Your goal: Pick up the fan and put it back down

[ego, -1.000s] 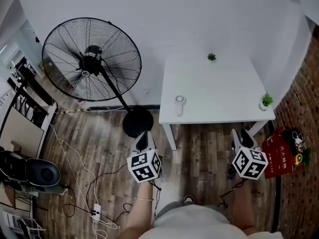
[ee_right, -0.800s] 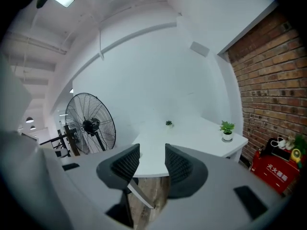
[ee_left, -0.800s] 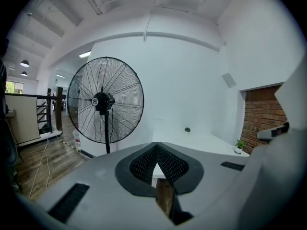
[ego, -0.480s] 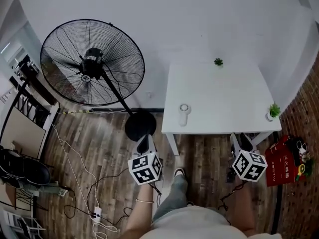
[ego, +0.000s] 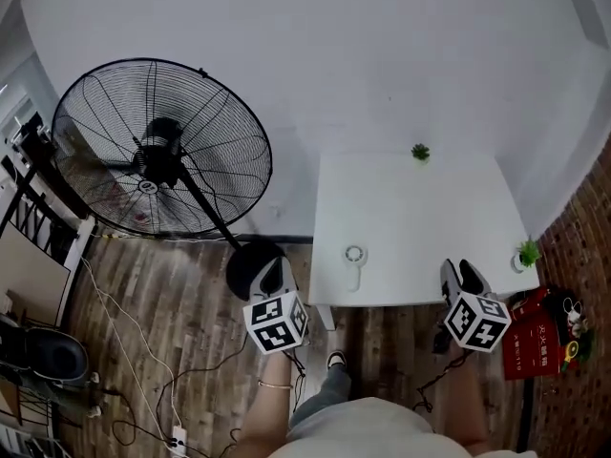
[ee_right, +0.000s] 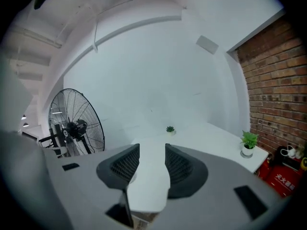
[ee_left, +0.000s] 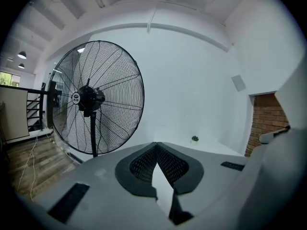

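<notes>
- The big pedestal fan (ego: 158, 156) stands on the floor just left of the white table (ego: 410, 218). Its round base (ego: 243, 267) sits right by the table's left front corner.
- The left gripper (ego: 272, 277) is also at that left front corner, and in the head view it sits over the edge of the base. Its jaws are pressed together at the tips with nothing between them.
- The right gripper (ego: 463, 277) hangs over the table's front right edge, well apart from the fan. Its jaws are spread, with only tabletop showing through the gap.
- The left gripper looks clearly nearer. The fan's long axis is the pole (ego: 205, 208), which stands upright in the left gripper view, ahead and to the left of those jaws.
- My guess is the left jaws need to open and swing left to take the pole side-on.
- There's also a small white round-headed thing (ego: 354, 259) near the table's front edge, between the two grippers. It might be a handheld fan, but I honestly can't tell.
</notes>
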{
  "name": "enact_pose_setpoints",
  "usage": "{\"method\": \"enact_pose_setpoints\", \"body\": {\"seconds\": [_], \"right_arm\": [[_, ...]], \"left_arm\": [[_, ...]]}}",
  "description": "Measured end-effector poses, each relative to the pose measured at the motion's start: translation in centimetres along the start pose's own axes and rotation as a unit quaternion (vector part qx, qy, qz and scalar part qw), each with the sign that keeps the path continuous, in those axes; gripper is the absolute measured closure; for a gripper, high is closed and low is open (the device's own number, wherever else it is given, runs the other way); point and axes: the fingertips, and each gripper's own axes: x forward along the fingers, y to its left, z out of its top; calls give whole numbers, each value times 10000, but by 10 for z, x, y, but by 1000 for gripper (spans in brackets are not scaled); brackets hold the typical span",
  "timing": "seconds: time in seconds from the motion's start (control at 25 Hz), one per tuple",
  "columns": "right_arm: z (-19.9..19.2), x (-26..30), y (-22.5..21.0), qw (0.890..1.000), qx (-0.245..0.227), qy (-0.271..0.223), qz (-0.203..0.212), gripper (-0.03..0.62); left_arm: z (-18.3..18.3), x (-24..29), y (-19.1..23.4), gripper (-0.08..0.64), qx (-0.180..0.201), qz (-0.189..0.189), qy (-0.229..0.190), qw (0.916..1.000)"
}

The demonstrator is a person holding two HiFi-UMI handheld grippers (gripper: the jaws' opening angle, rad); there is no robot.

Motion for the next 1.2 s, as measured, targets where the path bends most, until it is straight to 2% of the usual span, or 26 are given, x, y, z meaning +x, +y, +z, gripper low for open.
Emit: {"method": "enact_pose_setpoints", "body": {"seconds": [0.36,0.64,0.88,1.2], "right_arm": [[30,78,18,9997,-180,51,-176,425],[28,119,25,9992,-223,318,-115,423],[15,149,35,9968,-434,663,121,419],[1,169,69,9913,-663,925,655,419]], "left_arm": [[32,94,23,549,-101,-215,-27,9997],[15,135,33,549,-44,-210,336,9992],[-4,135,41,548,-42,61,615,9981],[-10,117,53,548,-74,422,599,9973]]}}
